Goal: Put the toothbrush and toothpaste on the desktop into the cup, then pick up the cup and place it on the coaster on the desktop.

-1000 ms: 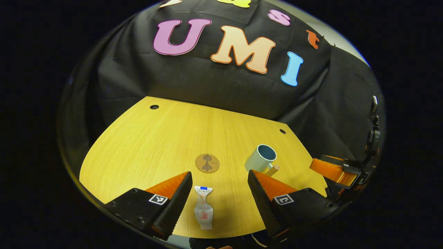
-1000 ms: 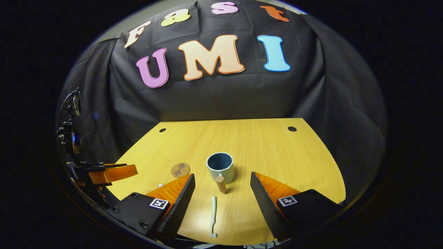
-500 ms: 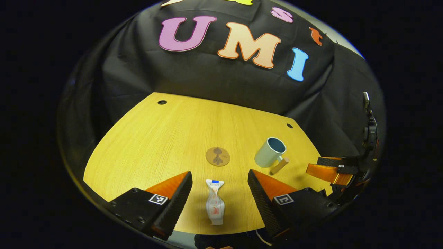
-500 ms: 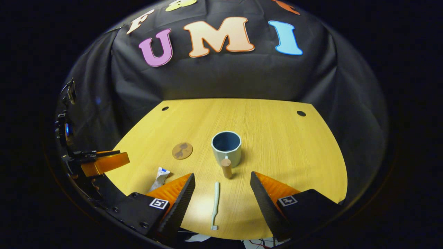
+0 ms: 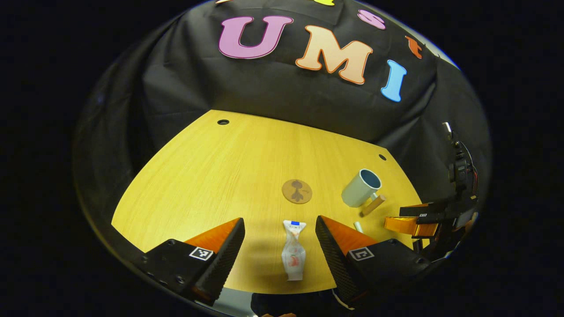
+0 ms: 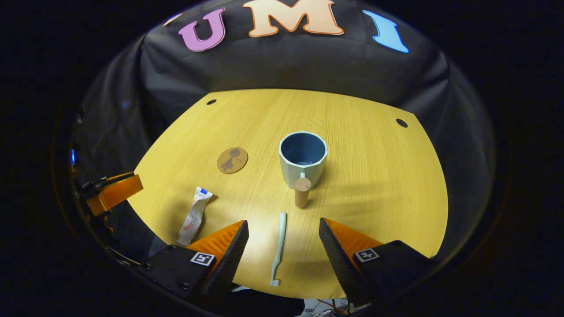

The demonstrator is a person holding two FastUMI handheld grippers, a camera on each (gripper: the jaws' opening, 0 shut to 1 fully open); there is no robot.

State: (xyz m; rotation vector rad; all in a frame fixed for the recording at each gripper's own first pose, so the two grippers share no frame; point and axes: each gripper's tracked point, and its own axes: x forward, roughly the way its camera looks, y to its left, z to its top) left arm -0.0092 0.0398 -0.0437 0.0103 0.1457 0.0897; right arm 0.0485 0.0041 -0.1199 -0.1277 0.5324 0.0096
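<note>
A crumpled white toothpaste tube lies flat on the yellow wooden desktop, between the spread fingers of my left gripper, which is open and above it. A pale green toothbrush lies flat between the spread fingers of my right gripper, also open. Beyond it stands a pale green cup with a blue inside and a wooden handle pointing toward me. The cup also appears at the right in the left gripper view. A round brown coaster lies left of the cup.
The toothpaste tube lies left of the toothbrush. The desktop has small round holes near its far corners. The other gripper hovers at the desk's right edge in the left gripper view. Black cloth hangs behind the desk.
Both grippers have moved forward and tilted down over the desk. The toothpaste now sits nearer the left gripper's right finger. The toothbrush and cup look larger and closer to the right gripper.
</note>
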